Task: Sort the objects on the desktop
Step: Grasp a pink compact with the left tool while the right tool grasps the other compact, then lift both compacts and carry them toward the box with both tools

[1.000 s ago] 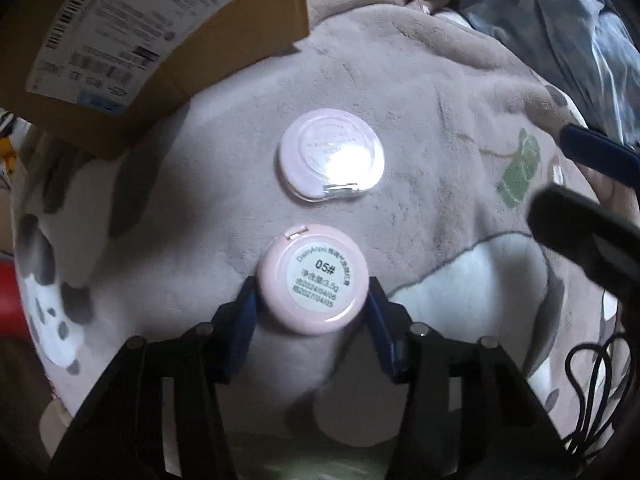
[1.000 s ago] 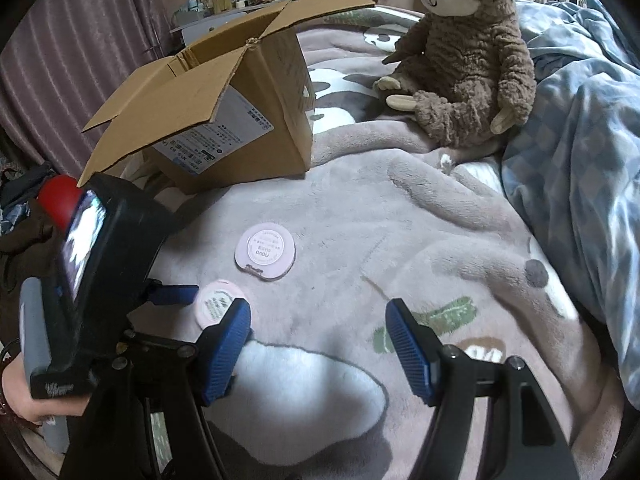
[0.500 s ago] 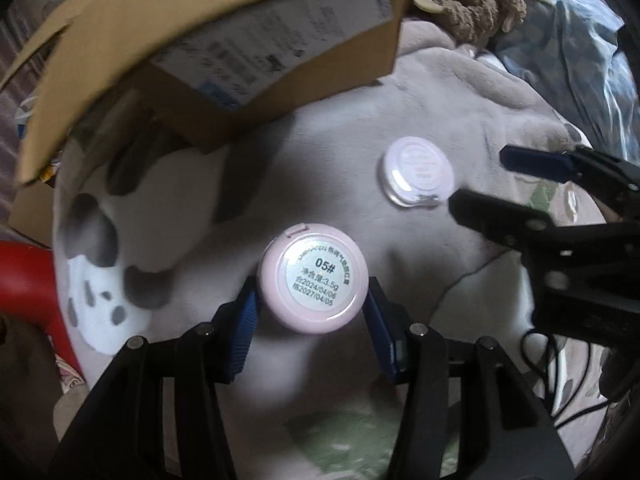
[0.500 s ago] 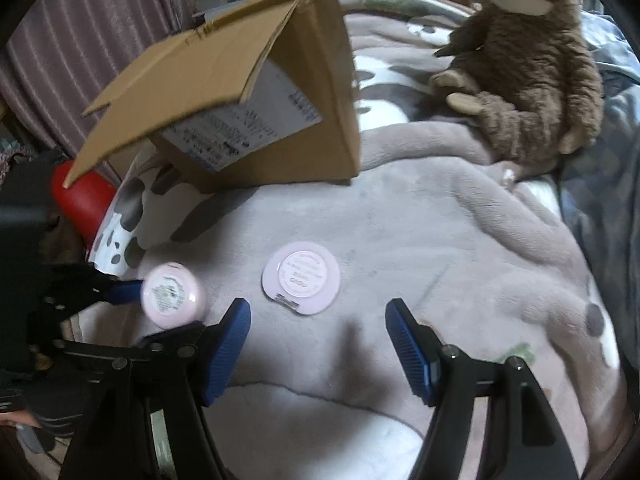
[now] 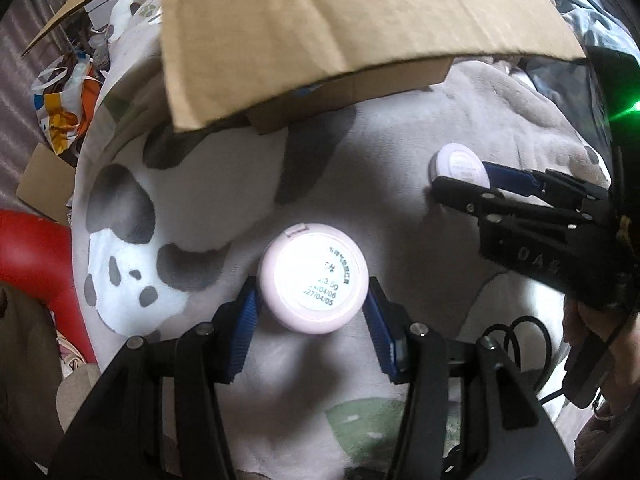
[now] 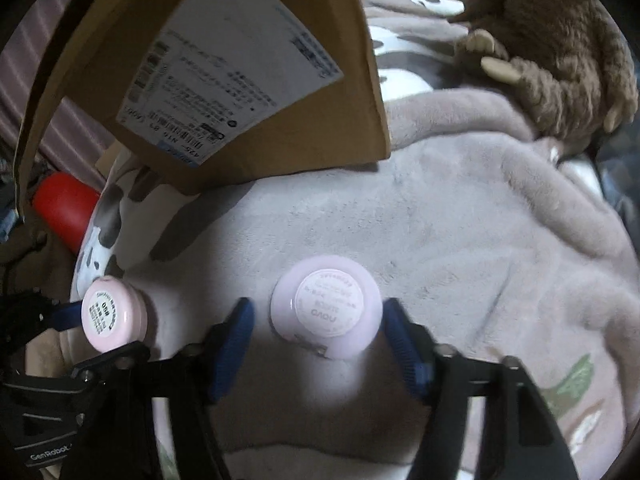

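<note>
i see the small pink compact (image 5: 313, 280) clamped off the blanket with its white dated label facing me, and the wider flat pale-pink compact (image 6: 326, 307) lying label-up on the grey fleece blanket (image 6: 460, 232).

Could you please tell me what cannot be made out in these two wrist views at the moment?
- Cardboard box: its inside is hidden in both views; the flap covers it in the left wrist view.
- Shipping label: print too blurred to read, right wrist view.
- Pink compact in the left gripper: glare washes out part of its sticker.
- Flat compact: the right gripper partly covers it in the left wrist view.
</note>
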### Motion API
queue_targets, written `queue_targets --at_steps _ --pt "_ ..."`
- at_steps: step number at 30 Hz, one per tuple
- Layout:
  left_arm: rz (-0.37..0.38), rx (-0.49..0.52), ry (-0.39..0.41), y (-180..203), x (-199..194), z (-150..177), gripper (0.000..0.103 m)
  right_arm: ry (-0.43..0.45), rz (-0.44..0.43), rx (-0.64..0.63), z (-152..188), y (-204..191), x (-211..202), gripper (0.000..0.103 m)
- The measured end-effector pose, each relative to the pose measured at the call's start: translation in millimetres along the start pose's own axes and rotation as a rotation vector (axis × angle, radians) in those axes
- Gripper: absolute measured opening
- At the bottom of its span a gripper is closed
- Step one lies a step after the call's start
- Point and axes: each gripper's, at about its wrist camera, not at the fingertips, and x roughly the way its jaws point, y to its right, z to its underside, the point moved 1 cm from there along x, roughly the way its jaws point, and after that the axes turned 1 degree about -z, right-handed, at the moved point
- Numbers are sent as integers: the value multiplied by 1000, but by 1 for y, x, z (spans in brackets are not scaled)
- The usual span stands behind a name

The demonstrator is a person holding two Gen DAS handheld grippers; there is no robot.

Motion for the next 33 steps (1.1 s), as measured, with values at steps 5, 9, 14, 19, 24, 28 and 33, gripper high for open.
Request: queue_targets --at_steps 5,9,14,19,24,28,33 --pt "2 -13 -3 -9 -3 1 49 8 -18 46 2 3 -5 57" --pt "-11 1 13 -4 -4 -3 49 9 -27 53 6 1 -13 57" --pt "-26 20 29 -6 -12 0 49 10 -32 47 16 -6 -30 57" --pt "-38 48 37 -7 -19 4 49 8 -30 31 28 -16 -51 57" --pt "-45 61 45 -15 -33 12 49 2 -27 4 38 -27 -72 57" --pt "-47 75 63 -20 -49 14 49 0 -23 -30 42 -41 -89 57" --pt "-48 108 75 -23 -70 16 49 -3 -21 -73 43 -60 -111 57"
